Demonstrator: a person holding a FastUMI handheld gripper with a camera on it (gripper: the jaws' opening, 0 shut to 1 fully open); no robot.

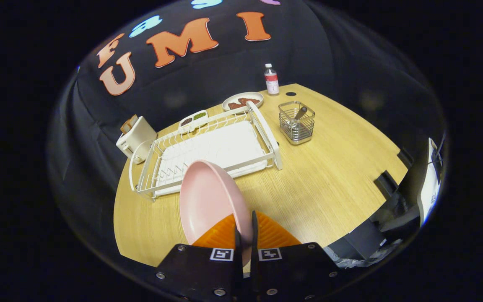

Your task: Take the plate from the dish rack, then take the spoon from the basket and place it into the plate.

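My gripper (245, 228) is shut on the rim of a pink plate (208, 197), both orange fingers pressing on its edge. The plate hangs tilted on edge above the wooden table, in front of the near corner of the white dish rack (212, 151). The rack lies beyond the fingers and holds no dishes that I can see. Further back and to the right of the rack stands a wire basket (296, 122) with a spoon (299, 113) leaning in it, its dark handle sticking up.
A white toaster (136, 136) stands left of the rack. Behind the rack sit a small two-part dish (193, 120) and a plate of food (242, 101); a bottle (271, 79) stands at the table's far edge. Bare wooden table (333, 180) stretches right of the fingers.
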